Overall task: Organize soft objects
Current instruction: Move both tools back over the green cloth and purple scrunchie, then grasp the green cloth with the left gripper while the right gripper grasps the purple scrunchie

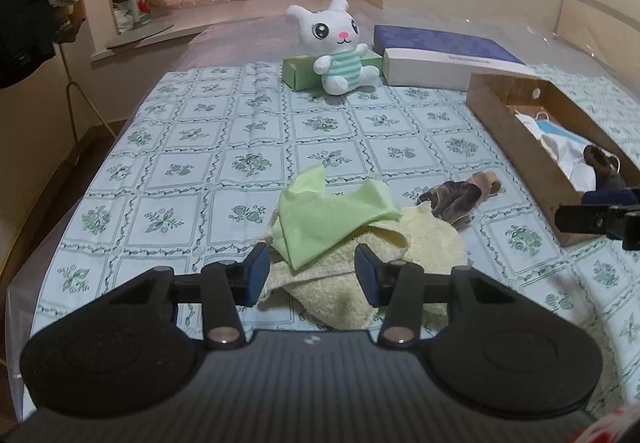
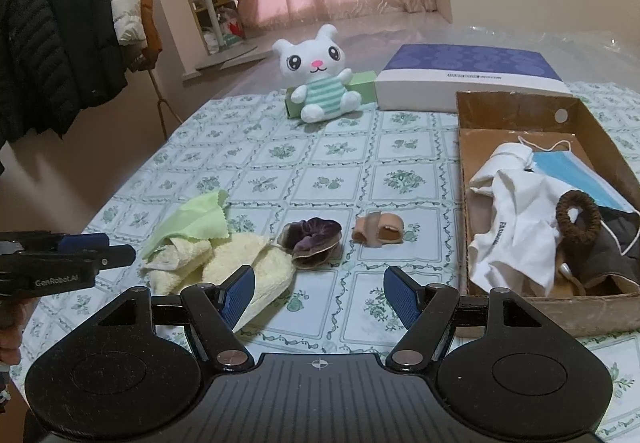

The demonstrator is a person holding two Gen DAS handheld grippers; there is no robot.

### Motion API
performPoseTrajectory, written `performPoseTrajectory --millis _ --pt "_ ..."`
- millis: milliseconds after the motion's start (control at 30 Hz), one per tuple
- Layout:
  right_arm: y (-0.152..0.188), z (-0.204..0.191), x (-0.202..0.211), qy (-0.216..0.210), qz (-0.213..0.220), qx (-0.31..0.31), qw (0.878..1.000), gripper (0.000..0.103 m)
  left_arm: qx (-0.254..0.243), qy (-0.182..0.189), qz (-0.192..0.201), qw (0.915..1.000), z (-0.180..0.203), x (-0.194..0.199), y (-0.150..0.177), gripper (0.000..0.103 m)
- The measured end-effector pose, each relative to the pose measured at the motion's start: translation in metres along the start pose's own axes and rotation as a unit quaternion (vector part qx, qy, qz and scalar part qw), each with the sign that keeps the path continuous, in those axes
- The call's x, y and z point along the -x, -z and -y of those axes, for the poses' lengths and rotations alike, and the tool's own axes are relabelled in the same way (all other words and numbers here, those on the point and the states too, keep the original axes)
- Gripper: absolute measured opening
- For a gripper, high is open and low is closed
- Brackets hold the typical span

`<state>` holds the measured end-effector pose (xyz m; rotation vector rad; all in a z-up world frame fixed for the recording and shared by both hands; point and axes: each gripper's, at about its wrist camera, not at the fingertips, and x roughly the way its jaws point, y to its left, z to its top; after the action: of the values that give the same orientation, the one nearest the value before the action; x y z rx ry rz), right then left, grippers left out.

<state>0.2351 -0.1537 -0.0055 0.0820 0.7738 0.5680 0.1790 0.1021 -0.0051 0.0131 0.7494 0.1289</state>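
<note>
Left hand-held gripper [image 1: 312, 271] was open, empty, jaws straddling the near edge of the yellow towel [image 1: 360, 267], low and level over the bench [image 1: 180, 179]. Green cloth [image 1: 324, 219] lay draped on the towel, so closing there would likely pinch both layers, or catch only a towel fold and drag the cloth off. Right hand-held gripper [image 2: 318, 293] was open, empty, hovering between towel and cardboard box [image 2: 464, 203]. Purple scrunchie [image 2: 310, 239] touched the towel edge; a towel lift could sweep it along. Beige band [image 2: 378, 229] lay apart. Box already held a white garment [image 2: 516, 211], face mask [image 2: 568, 171], brown hair tie [image 2: 578, 219].
</note>
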Motion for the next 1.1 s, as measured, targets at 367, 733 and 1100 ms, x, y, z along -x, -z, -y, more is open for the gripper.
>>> performPoseTrajectory --millis 367,733,1100 --pt "-0.004 0.004 -0.023 0.002 -0.01 -0.006 1.0 0.071 -0.036 0.004 -0.005 0.9993 0.008 -0.032 -0.002 0.037" --pt "-0.005 0.005 -0.041 0.0 -0.015 -0.007 1.0 0.071 -0.056 0.014 -0.008 0.9983 0.003 -0.054 0.001 0.004" --pt "-0.013 0.003 -0.062 -0.009 -0.008 -0.002 1.0 0.071 0.035 -0.01 0.028 0.9989 -0.047 -0.026 -0.009 0.002"
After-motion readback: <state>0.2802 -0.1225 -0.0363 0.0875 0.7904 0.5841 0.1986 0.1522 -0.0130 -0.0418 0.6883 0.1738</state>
